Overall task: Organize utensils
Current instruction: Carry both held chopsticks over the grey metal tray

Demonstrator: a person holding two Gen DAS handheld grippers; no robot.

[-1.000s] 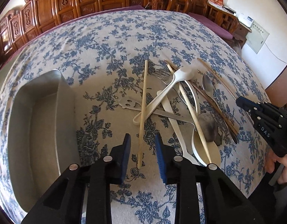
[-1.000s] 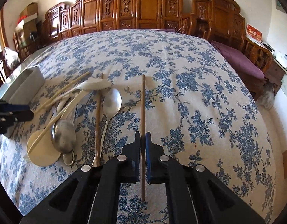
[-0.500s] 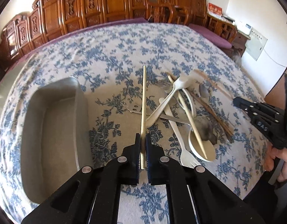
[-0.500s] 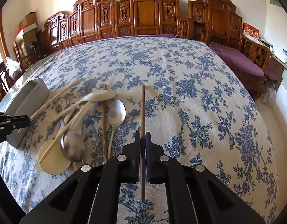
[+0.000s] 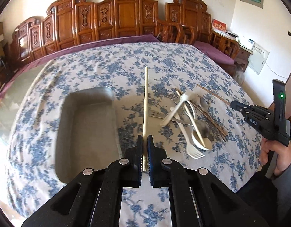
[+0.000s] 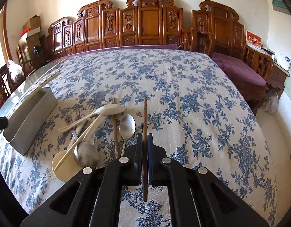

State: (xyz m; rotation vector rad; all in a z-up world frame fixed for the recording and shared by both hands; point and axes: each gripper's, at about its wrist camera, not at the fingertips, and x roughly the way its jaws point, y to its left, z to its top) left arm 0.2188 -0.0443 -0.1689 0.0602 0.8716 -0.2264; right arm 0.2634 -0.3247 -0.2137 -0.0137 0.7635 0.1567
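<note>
carved wood, blue flowers and two chopsticks held aloft

carved wooden chairs (image 6: 151,20) with glossy panelled backs line a cream wall behind a broad table spread with a matte floral tablecloth (image 6: 183,98), blue sprigs on off-white weave. the left gripper (image 5: 145,141), black plastic with ribbed blue pads, is clamped tight on a pale chopstick (image 5: 145,102), a thin straight rod of light wood that runs forward from the jaws, clear of the cloth. just left of it sits a grey metal tray (image 5: 84,132), a deep rectangular box with rounded corners and a dull brushed finish, nothing visible inside. the right gripper (image 6: 145,141) is likewise closed hard on a dark chopstick (image 6: 144,117), a slim brown stick with its butt end poking back below the pads. between tray and right gripper lies the utensil pile (image 6: 88,132) in a loose tangle on the cloth: a cream plastic spoon (image 6: 107,109) resting across the others, a cream plastic fork (image 5: 192,149) with its tines toward the near table edge, a shiny steel spoon (image 6: 127,126) lying bowl up, a larger dulled steel ladle bowl (image 6: 86,156) over a round cream bowl, a slotted flat metal piece (image 5: 156,114), and more chopsticks, both pale and brown. in the left view a person's hand (image 5: 276,153) grips the right tool's handle beside the table edge.
</note>
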